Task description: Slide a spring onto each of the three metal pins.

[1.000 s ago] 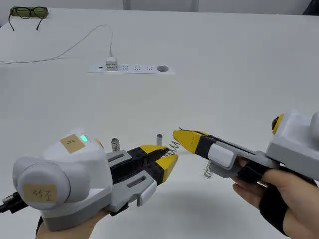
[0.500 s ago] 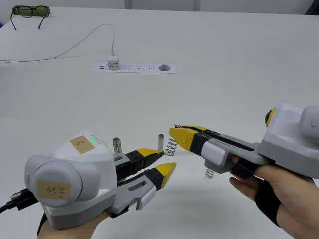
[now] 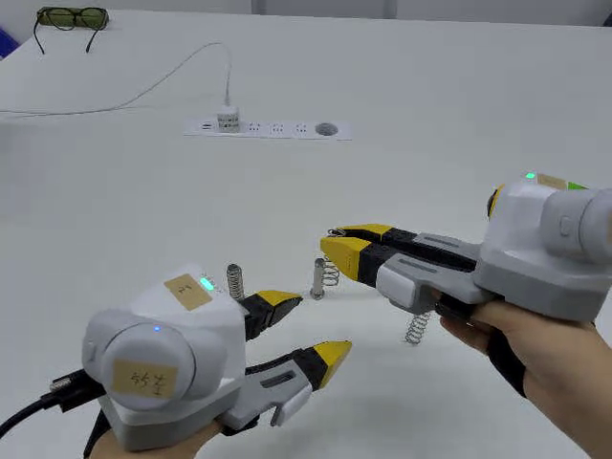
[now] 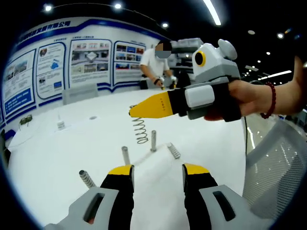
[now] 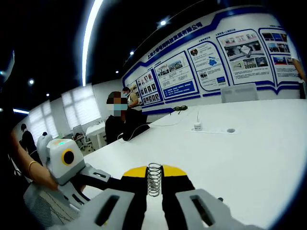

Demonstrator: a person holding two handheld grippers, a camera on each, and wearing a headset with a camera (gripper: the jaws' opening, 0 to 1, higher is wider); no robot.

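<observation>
Right tool (image 3: 329, 245) tight around a spring (image 5: 154, 179) just beside a bare pin (image 3: 318, 278); left tool (image 3: 321, 323) agape, empty.

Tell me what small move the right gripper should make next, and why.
Probably lift the right gripper slightly and shift it until its spring is centred over the bare pin, then lower. The spring hangs from the gripper's tip beside that pin, not yet over its top. The left gripper is open, holding nothing.
</observation>
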